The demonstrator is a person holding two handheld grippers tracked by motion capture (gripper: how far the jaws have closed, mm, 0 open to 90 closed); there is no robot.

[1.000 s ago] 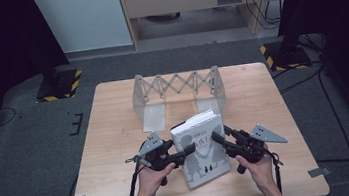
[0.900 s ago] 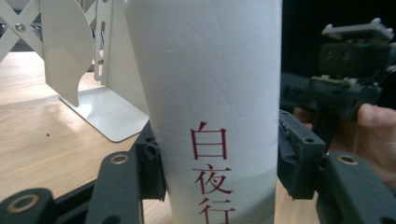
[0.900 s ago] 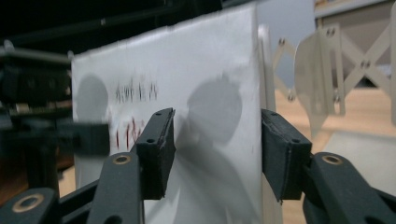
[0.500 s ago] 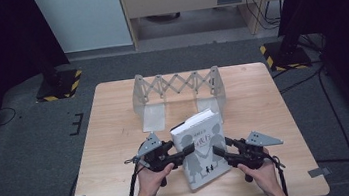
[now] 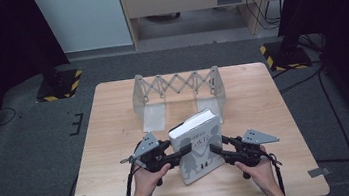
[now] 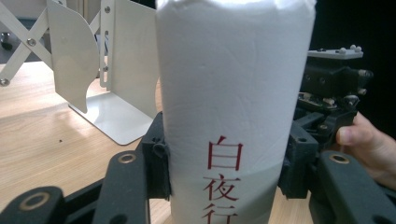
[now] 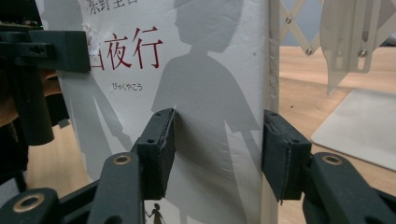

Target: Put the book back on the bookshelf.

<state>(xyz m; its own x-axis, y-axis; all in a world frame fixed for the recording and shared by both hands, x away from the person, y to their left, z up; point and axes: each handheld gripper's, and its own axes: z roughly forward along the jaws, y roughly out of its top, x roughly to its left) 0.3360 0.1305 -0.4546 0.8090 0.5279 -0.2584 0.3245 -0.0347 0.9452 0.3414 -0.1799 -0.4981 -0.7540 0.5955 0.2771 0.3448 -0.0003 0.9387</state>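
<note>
We have a book (image 5: 197, 148) stood on its bottom edge near the front of the surface (image 5: 114, 115), tilted a bit, held from both sides. Left gripper (image 5: 185, 151) has been closing and its jaws now clamp the spine, pads pressed on both covers in the left gripper view (image 6: 233, 116). Right gripper (image 5: 215, 149) comes in from the fore-edge side; in the right gripper view one jaw lies flat on the cover (image 7: 205, 93), the other stands just off the page block with a thin gap, so we read those jaws as partly open around the book, not pinching; they eased wider then came in again a little. The rack (image 5: 177, 90), an expandable bookend frame with white plates, stands behind the book toward the back of the surface, apart from it, and holds nothing; its slots are bare. Risks as we judge them: the grip is low on a tall, heavy book, so it could pivot in the left jaws and tip toward the person or flop onto its cover if the right side gives no support. If the right jaws close unevenly they could crease the pages. Pushing the book back at this tilt could catch a plate and shove the light rack instead of entering a slot.
</note>
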